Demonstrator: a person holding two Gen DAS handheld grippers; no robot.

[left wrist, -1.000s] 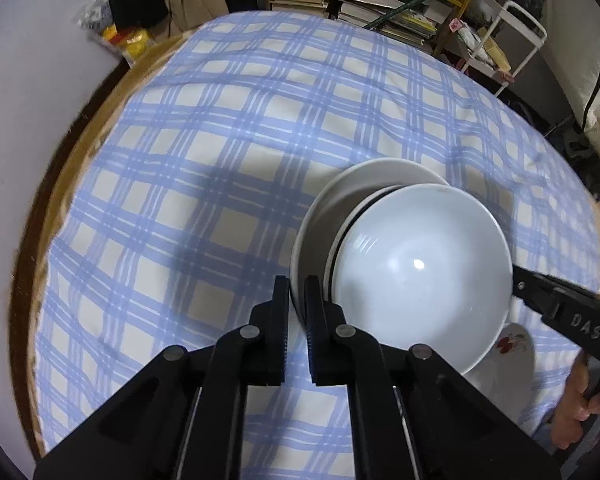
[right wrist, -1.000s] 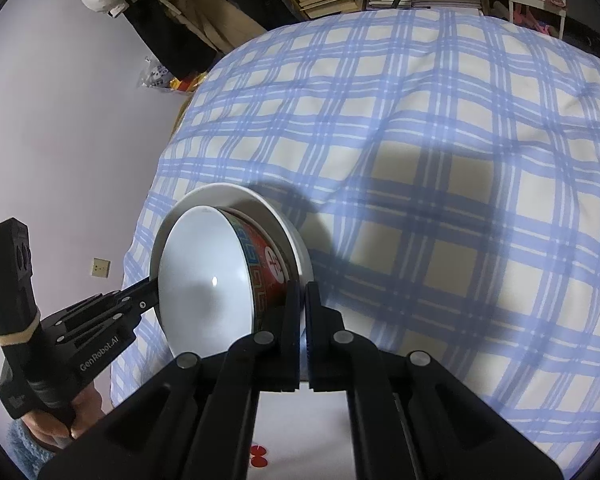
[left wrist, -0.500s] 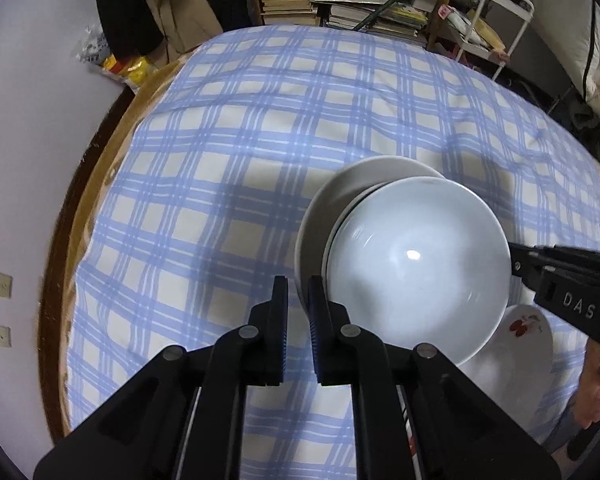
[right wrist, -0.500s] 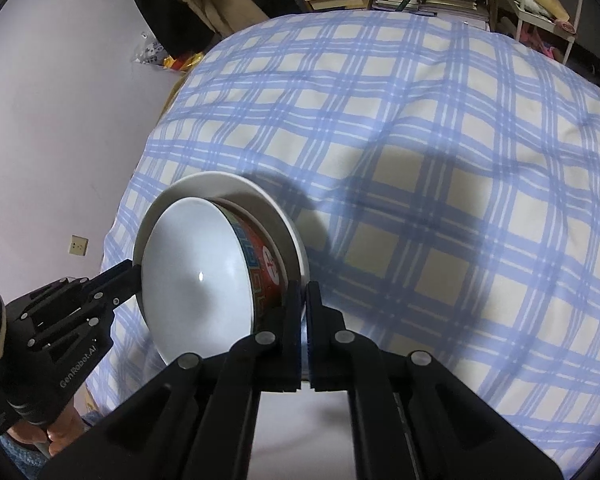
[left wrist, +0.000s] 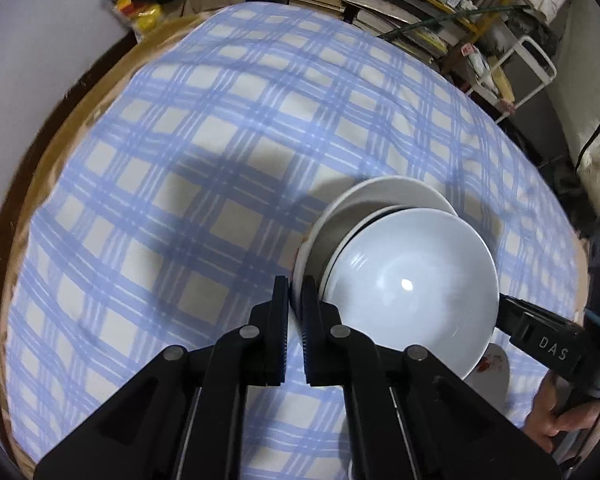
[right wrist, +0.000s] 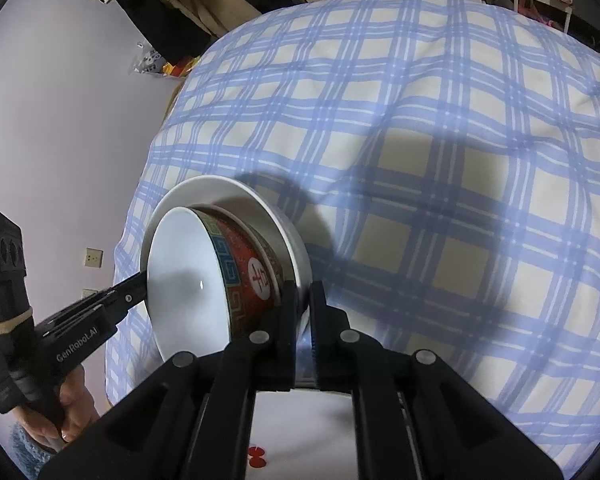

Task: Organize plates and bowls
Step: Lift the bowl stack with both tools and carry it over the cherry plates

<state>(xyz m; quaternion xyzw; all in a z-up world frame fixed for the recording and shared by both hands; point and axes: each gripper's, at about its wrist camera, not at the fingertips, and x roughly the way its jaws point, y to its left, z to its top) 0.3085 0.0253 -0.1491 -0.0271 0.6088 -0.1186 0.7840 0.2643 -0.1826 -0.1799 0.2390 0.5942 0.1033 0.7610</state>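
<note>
together, the left gripper (left wrist: 295, 284) and right gripper (right wrist: 304, 290) each pinch opposite edges of the wide white ceramic plate (left wrist: 384, 196), both clenched on its rim. nested in it sit two bowls – the white-lined bowl with a red patterned outside (right wrist: 252, 276) on top – seemingly carried as one stack above the blue plaid cloth (right wrist: 440, 160). next it needs a level, matched lowering, perhaps onto the flat cherry-printed plate (left wrist: 494, 364) below. only the right wrist view shows the red pattern; the left shows just white interiors.
</note>
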